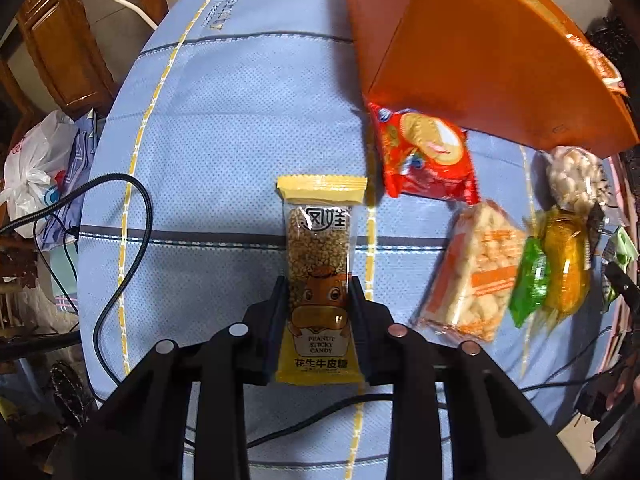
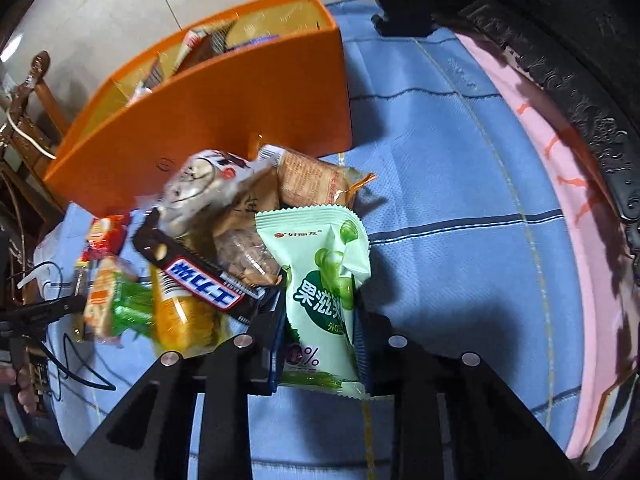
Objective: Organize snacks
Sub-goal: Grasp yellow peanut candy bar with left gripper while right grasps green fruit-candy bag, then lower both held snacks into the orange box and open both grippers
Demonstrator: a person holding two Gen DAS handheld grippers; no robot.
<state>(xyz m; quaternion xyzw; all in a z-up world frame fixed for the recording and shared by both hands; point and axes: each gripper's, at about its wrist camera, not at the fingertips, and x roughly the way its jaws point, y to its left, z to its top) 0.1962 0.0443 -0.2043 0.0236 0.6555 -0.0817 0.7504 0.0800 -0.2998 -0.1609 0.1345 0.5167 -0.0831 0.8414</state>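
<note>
My left gripper [image 1: 318, 286] is shut on a yellow peanut sticky candy bar [image 1: 320, 248], held above the blue tablecloth. My right gripper [image 2: 320, 292] is shut on a light green grape gummy packet [image 2: 328, 280]. An orange box [image 1: 480, 48] stands at the back right of the left wrist view, and its open compartments [image 2: 224, 92] hold several packets in the right wrist view. A pile of snacks lies in front of it: a red biscuit packet [image 1: 424, 156], a rice cracker pack [image 1: 476, 268], a Snickers bar [image 2: 196, 276], a nut packet [image 2: 244, 256].
The blue tablecloth [image 1: 224, 128] covers the table. A black cable [image 1: 120, 240] loops along its left edge. A white plastic bag [image 1: 36, 168] and wooden furniture [image 1: 60, 40] lie beyond the left edge. A dark carved frame [image 2: 580, 80] and pink cloth [image 2: 560, 200] border the right.
</note>
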